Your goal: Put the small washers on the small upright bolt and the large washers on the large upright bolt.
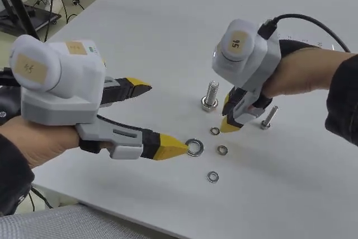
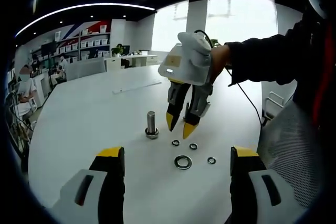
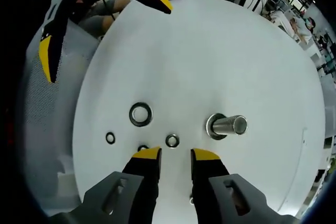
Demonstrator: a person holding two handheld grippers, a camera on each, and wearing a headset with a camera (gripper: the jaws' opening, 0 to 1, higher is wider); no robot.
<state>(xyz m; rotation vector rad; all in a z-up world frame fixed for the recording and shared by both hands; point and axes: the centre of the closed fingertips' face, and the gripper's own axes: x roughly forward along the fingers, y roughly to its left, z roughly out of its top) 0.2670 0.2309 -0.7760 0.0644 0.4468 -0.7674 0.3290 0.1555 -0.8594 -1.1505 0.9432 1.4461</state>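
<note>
Head view: the left gripper [image 1: 158, 117] is hovering near the bench's [image 1: 168, 26] near edge, jaws spread wide, its lower tip right beside the loose large washer [image 1: 194, 147]. The right gripper [image 1: 227, 115] is pointing down between the large bolt [image 1: 210, 96] and the small bolt [image 1: 268, 117]. Three small washers [image 1: 222, 150] are lying flat by its tips, on the near-edge side.

Left gripper view: its own jaws are gaping with nothing between them, and the large washer is lying just ahead.

Right gripper view: the jaws are sitting narrowly apart, gripping nothing. One small washer is peeking out at the left tip, another is lying just ahead of the gap.
</note>
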